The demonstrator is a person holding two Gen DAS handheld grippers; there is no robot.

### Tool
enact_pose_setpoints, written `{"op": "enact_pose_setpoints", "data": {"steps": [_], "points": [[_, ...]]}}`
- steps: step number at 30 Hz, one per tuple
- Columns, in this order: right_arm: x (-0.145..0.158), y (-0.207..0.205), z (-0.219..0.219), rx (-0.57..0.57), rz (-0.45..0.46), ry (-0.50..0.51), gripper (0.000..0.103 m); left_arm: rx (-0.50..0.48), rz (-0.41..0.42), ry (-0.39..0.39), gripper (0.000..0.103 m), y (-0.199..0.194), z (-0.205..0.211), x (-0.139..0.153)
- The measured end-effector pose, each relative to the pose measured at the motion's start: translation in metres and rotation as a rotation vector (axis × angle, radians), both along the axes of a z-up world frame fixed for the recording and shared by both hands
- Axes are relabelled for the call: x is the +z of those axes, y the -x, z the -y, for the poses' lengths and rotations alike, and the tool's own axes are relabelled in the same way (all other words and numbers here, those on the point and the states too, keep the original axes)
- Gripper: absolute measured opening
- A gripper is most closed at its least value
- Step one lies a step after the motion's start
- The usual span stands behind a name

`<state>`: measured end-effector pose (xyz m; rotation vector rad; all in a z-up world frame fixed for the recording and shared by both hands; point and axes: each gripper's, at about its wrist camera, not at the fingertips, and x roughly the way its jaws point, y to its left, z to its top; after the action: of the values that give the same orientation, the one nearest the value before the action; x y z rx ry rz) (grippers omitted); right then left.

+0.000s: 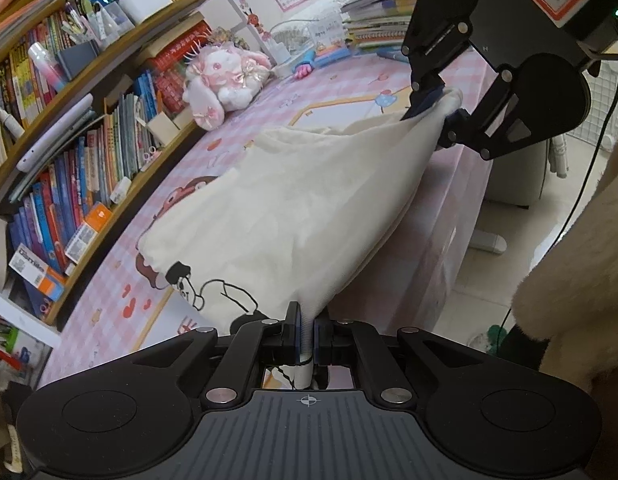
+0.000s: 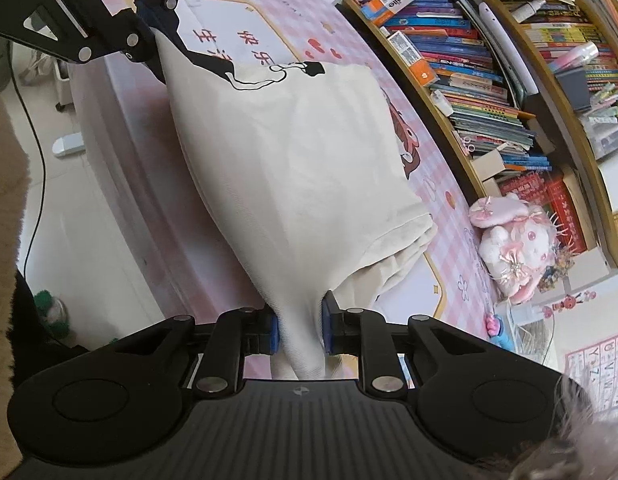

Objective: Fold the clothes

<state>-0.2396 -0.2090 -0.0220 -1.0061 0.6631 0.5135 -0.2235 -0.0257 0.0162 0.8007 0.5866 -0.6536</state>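
Left wrist view: both tongs, left (image 1: 306, 330) and right (image 2: 300, 330), clamp the soft cream garment (image 1: 293, 208), stretched taut.

Surface (image 1: 389, 92) covered by a pink checked cloth with cartoon prints. Lying on it: a cream garment (image 1: 277, 216) at centre, partly lifted off the near edge; a pink-and-white plush rabbit (image 1: 223, 78) toward 10 o'clock; a stack of books (image 1: 379, 20) at 1 o'clock in the left wrist view.
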Motion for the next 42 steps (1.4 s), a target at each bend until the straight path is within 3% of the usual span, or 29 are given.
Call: {"op": "enact_pose_setpoints", "data": {"steps": [9, 17, 22, 30, 42], "points": [[0.024, -0.011, 0.003, -0.029, 0.028, -0.047, 0.018, 0.020, 0.065, 0.054, 0.005, -0.012, -0.005, 0.023], [0.061, -0.040, 0.007, -0.062, 0.094, -0.143, 0.017, 0.104, 0.116, 0.163, 0.005, -0.047, -0.011, 0.054], [0.077, -0.065, 0.007, -0.052, 0.129, -0.164, 0.017, 0.136, 0.150, 0.170, 0.005, -0.070, -0.005, 0.062], [0.086, -0.109, 0.006, -0.014, 0.136, -0.187, 0.017, 0.201, 0.130, 0.180, 0.006, -0.120, 0.002, 0.066], [0.069, -0.181, 0.015, 0.003, 0.027, -0.231, 0.017, 0.288, 0.065, 0.142, 0.008, -0.185, 0.020, 0.048]]}}
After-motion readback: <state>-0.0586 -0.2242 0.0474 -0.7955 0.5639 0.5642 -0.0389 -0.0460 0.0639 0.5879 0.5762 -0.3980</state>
